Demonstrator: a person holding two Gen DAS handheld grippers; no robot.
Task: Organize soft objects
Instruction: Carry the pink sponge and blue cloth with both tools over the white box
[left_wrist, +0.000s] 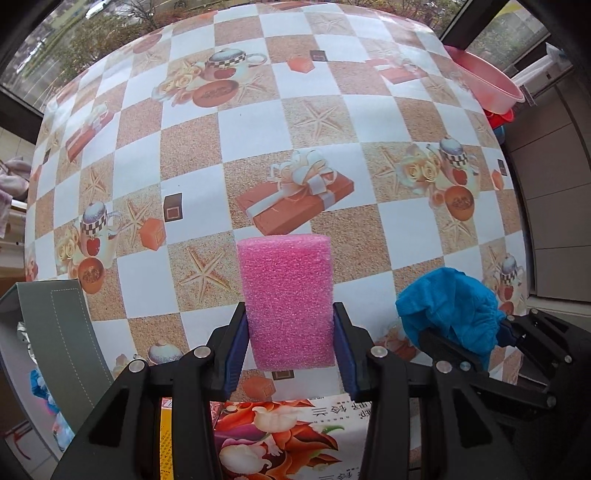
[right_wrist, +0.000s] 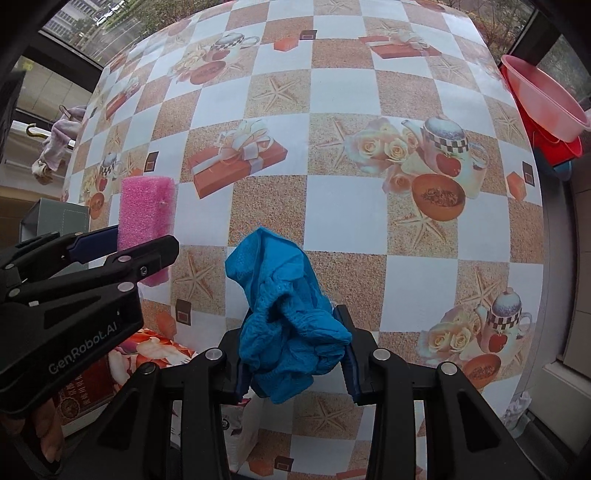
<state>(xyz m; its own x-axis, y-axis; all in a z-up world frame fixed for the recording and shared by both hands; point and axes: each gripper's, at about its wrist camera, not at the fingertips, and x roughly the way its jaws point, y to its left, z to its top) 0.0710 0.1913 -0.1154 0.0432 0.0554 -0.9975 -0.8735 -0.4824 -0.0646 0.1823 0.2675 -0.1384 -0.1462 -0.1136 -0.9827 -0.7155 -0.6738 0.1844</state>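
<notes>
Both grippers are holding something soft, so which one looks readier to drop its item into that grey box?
Probably the left gripper: it holds the pink sponge, and the grey box sits just to its left. The right gripper, holding the blue cloth, is farther away.

Upright pink foam block (left_wrist: 286, 301) clamped mid-air, crumpled blue cloth (right_wrist: 286, 325) clamped beside it
</notes>
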